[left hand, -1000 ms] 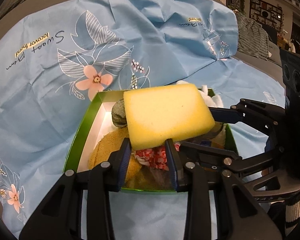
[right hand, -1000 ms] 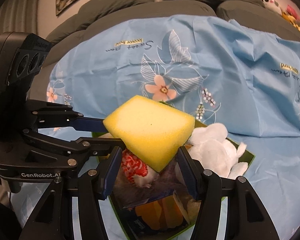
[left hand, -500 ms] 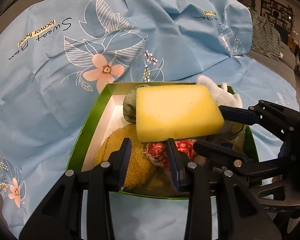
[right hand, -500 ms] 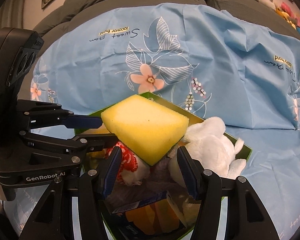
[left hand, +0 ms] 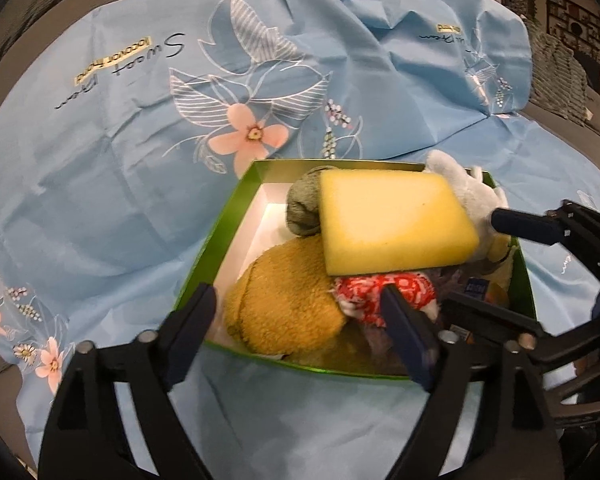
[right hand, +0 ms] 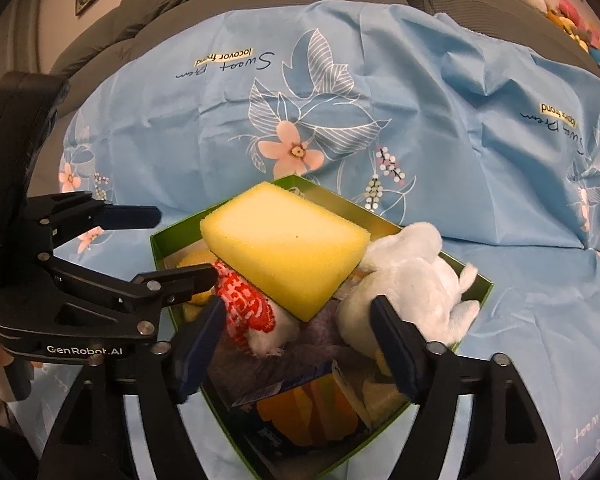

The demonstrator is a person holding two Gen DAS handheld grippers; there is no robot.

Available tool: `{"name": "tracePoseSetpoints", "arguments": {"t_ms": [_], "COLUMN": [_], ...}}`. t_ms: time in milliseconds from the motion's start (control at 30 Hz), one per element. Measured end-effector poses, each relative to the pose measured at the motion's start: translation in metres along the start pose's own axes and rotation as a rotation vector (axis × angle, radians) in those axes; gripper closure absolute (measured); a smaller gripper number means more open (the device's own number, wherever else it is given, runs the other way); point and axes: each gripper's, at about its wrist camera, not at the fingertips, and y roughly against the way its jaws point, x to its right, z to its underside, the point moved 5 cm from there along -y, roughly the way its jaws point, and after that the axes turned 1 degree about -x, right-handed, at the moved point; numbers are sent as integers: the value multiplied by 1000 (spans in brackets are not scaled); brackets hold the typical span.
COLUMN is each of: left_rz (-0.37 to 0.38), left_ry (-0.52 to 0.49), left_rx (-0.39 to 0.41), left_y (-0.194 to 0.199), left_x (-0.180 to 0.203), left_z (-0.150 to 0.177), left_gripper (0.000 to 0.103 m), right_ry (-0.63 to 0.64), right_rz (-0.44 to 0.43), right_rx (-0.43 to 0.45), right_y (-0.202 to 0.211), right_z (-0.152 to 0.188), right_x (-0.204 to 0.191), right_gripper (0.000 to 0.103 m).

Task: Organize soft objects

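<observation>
The yellow sponge (left hand: 392,224) lies flat on top of the pile inside the green box (left hand: 216,248), resting on the other soft items and free of both tools. Under its near edge sits a red-and-white patterned cloth item (left hand: 384,292). A tan terry plush (left hand: 284,304) fills the box's near left part, and a grey-green knitted item (left hand: 302,206) lies at the far side, partly under the sponge. A white plush toy (right hand: 412,284) occupies the right side, touching the sponge's edge and rising above the box rim. A printed package with blue and orange (right hand: 300,404) lies low in the box at the right view's near corner. The box stands on a light blue floral sheet (left hand: 140,160) spread over a grey sofa (right hand: 204,12).

The left tongs (left hand: 300,320) stand wide apart at the box's near rim, holding nothing. The right tongs (right hand: 296,328) are likewise spread apart above the box, holding nothing.
</observation>
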Motion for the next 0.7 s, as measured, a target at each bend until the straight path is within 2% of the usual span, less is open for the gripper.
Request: {"name": "tracePoseSetpoints", "arguments": {"t_ms": [33, 167, 267, 300, 333, 367, 500, 533, 700], "left_rz": [-9, -24, -52, -59, -63, -68, -110, -121, -141], "left_ry": [5, 19, 39, 54, 69, 83, 113, 113, 134], "left_rx": [0, 7, 7, 7, 6, 5, 4, 0, -7], "left_y": [2, 10, 14, 16, 17, 19, 24, 25, 30], "left_x": [-2, -5, -10, -12, -15, -18, -22, -22, -23], "left_z": [1, 5, 6, 6, 6, 7, 8, 9, 10], "left_gripper": [16, 16, 16, 14, 5, 0, 1, 1, 1], "right_ry": [-3, -31, -63, -69, -76, -84, -123, -138, -170], "right_rz": [4, 10, 57, 71, 87, 97, 92, 95, 139], "right_rx": [-1, 7, 2, 0, -1, -1, -10, -39, -77], "right_y": [3, 13, 18, 20, 22, 23, 26, 24, 22], "right_z": [0, -2, -3, -3, -3, -3, -3, -1, 5], "right_x": [0, 4, 10, 11, 13, 14, 18, 18, 23], "right_gripper": [16, 11, 4, 2, 1, 0, 0, 0, 0]}}
